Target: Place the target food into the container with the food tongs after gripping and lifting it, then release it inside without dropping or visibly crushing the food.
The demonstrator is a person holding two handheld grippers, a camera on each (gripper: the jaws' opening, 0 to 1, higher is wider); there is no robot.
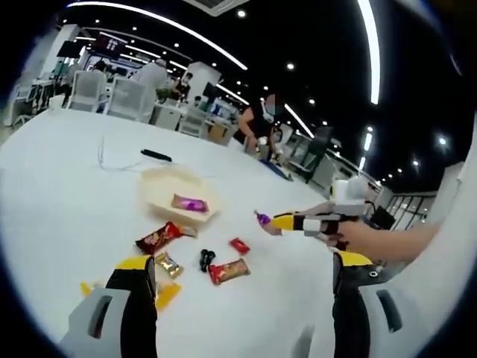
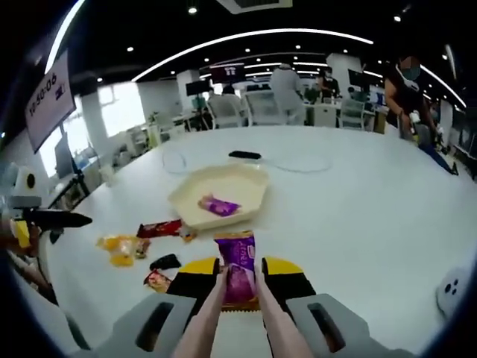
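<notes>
Right claw [image 2: 238,287] clamps tongs [image 2: 223,321] pinching a purple snack packet [image 2: 238,272] — container [image 2: 220,192] lies straight ahead, mid-tabletop [image 2: 358,216], apparently already holding one packet. Left claw [image 1: 242,287] gapes empty — farther off.

Right gripper [image 2: 238,277] sits low in the middle of the right gripper view, yellow-tipped jaws pulled in on the tongs [image 2: 237,313], whose two pale arms run up from the bottom edge and pinch a purple snack packet [image 2: 236,270]. In the left gripper view it pokes in from the right, a bare forearm [image 1: 387,240] behind it. Left gripper [image 1: 242,270] has its jaws spread wide at the bottom corners of that view, nothing between them.
</notes>
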